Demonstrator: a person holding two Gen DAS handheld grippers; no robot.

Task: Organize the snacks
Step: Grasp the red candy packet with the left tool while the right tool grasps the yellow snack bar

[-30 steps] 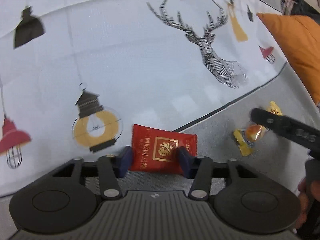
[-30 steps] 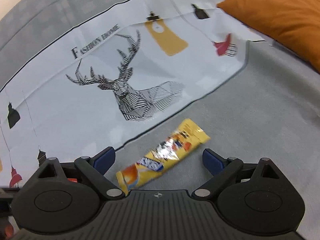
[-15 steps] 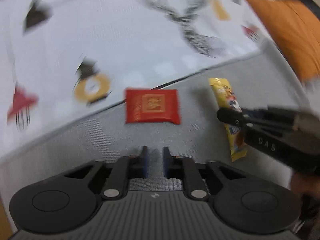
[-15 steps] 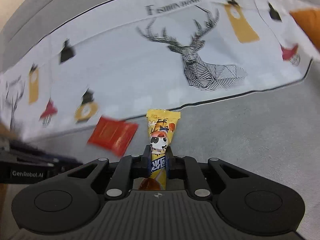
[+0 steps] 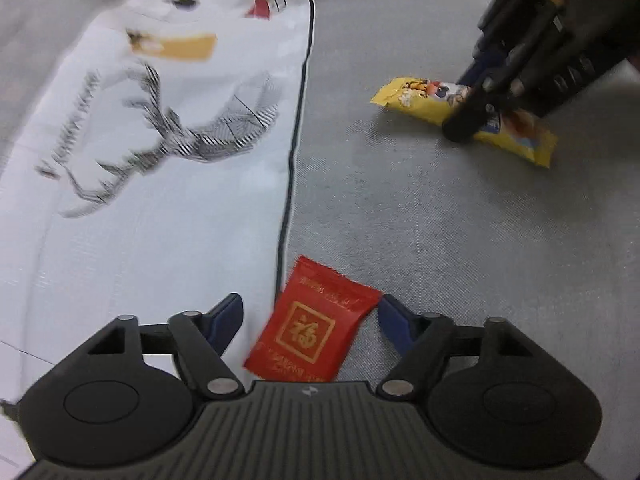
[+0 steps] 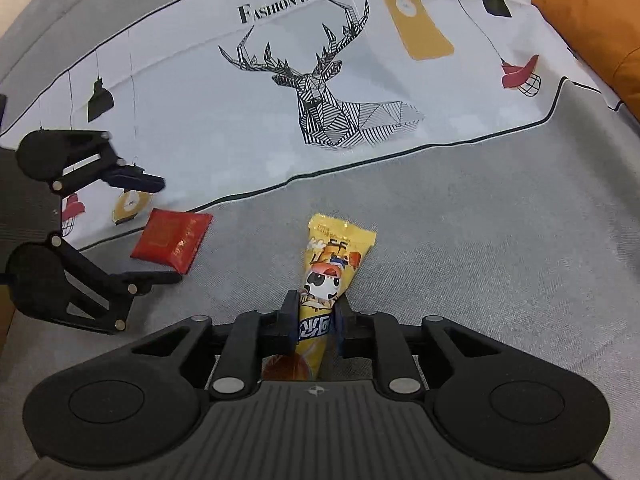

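Two snack packets in play, both lying on the grey upholstery.

Nearest, in the right wrist view: right gripper (image 6: 313,322) clamped on the lower half of the yellow cartoon-panda snack stick (image 6: 326,280), jaws pinched tight against the wrapper.

Nearest, in the left wrist view: left gripper (image 5: 310,316) spread wide, red foil packet (image 5: 312,326) lying untouched between the fingers, its corner touching the black border of the deer-print cloth (image 5: 140,220).

Farther back: orange cushion (image 6: 600,36) at the cloth's far corner.

Step in hand, by judgement: yellow stick secured, red packet lined up for pickup. Next move: closing the left jaws squarely across the packet's sides.

Against half a second ago: left jaws then nearly shut and well short of the red packet, now wide and straddling it; right grip unchanged.
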